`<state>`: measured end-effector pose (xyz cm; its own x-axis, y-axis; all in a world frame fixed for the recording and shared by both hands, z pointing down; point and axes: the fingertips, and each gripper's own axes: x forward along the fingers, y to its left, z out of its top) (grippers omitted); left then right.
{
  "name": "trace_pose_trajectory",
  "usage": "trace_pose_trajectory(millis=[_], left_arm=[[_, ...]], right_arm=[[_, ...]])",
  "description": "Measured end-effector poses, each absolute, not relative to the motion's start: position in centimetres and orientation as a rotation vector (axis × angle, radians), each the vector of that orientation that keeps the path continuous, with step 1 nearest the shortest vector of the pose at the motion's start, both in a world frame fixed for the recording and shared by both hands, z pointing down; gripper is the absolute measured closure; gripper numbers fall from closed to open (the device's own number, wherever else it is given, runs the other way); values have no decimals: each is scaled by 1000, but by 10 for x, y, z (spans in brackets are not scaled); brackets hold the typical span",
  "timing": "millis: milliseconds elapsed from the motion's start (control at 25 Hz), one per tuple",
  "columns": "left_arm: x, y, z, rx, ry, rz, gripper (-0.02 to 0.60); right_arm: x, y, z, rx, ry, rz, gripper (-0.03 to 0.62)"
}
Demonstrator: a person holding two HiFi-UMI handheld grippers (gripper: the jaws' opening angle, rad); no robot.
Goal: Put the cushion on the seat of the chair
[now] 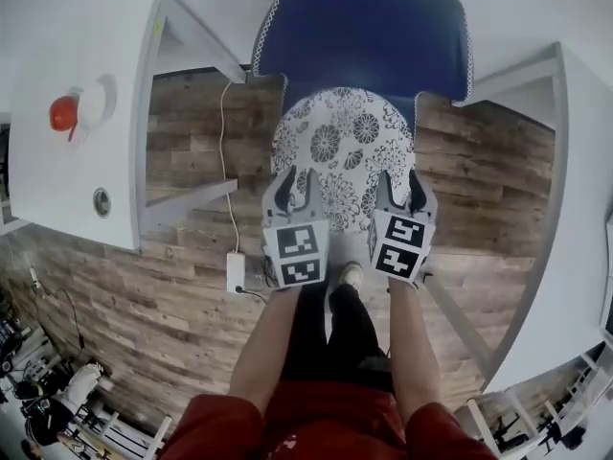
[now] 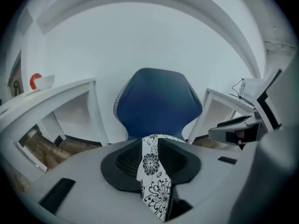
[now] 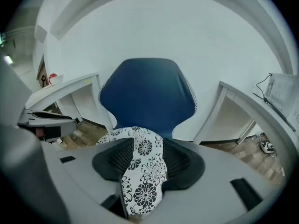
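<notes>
A round white cushion [image 1: 343, 151] with black flowers is held in front of the blue chair [image 1: 364, 36]. It covers most of the seat in the head view. My left gripper [image 1: 292, 192] is shut on the cushion's near left edge, my right gripper [image 1: 400, 192] on its near right edge. In the left gripper view a fold of the cushion [image 2: 154, 181] is pinched between the dark pads, with the chair back [image 2: 156, 104] straight ahead. The right gripper view shows the cushion [image 3: 142, 176] clamped the same way before the chair back [image 3: 147, 94].
A white desk [image 1: 72, 103] with a red object [image 1: 63, 112] stands at the left. Another white desk [image 1: 565, 218] stands at the right. A white power adapter [image 1: 236, 271] and its cable lie on the wooden floor. The person's legs and a shoe [image 1: 349, 278] are below the grippers.
</notes>
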<state>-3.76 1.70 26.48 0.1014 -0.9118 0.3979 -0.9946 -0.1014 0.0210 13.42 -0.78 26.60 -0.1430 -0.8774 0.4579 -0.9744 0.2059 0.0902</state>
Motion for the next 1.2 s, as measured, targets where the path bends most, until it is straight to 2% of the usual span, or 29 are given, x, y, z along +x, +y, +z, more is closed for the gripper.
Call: trace_pose_trajectory(millis=[760, 920, 1200], left_arm=[[12, 203, -54, 2422, -2258, -53, 472], [18, 242, -92, 2458, -2308, -135, 474], [33, 301, -100, 2461, -2331, -164, 474]], right_arm=[[155, 178, -62, 1867, -2512, -253, 391], [160, 218, -107, 1891, -2557, -369, 391], [161, 282, -125, 1851, -2643, -445, 392]])
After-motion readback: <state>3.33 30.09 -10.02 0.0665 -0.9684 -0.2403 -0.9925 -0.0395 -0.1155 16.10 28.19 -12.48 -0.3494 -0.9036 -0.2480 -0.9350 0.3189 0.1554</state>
